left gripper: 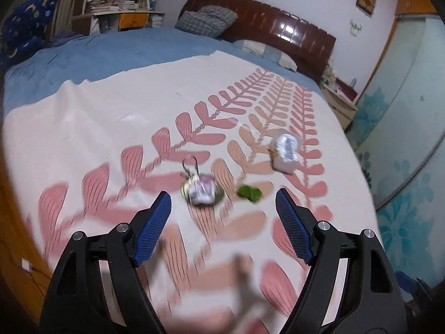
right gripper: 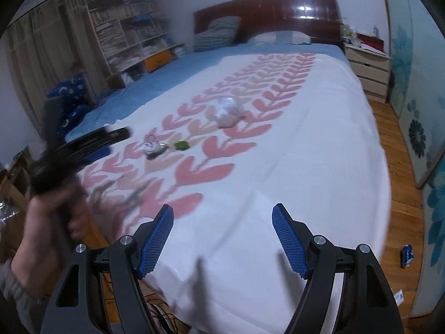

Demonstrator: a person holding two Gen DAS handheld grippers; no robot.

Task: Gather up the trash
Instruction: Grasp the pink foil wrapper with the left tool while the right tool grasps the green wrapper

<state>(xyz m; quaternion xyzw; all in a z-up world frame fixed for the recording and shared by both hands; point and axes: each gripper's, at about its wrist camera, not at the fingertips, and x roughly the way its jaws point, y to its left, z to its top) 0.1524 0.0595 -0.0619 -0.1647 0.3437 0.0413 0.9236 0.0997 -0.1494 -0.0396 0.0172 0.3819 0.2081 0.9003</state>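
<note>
Three bits of trash lie on the white, pink-leaf bedspread (left gripper: 111,117). A crumpled wrapper with a foil lid and wire loop (left gripper: 200,189) lies just ahead of my open, empty left gripper (left gripper: 222,203). A small green scrap (left gripper: 249,193) lies to its right. A crumpled clear plastic bag (left gripper: 285,150) lies farther off to the right. In the right wrist view the wrapper (right gripper: 154,147), green scrap (right gripper: 181,145) and bag (right gripper: 229,110) lie well ahead. My right gripper (right gripper: 222,218) is open and empty over the bed's near edge. The left gripper (right gripper: 83,144) shows blurred at left.
A blue sheet (right gripper: 167,80), pillows (right gripper: 217,32) and a dark wooden headboard (right gripper: 267,14) are at the far end. A bookshelf (right gripper: 130,33) stands left, a nightstand (right gripper: 367,66) right. A blue wrapper (right gripper: 407,255) lies on the wood floor by the flowered wardrobe doors.
</note>
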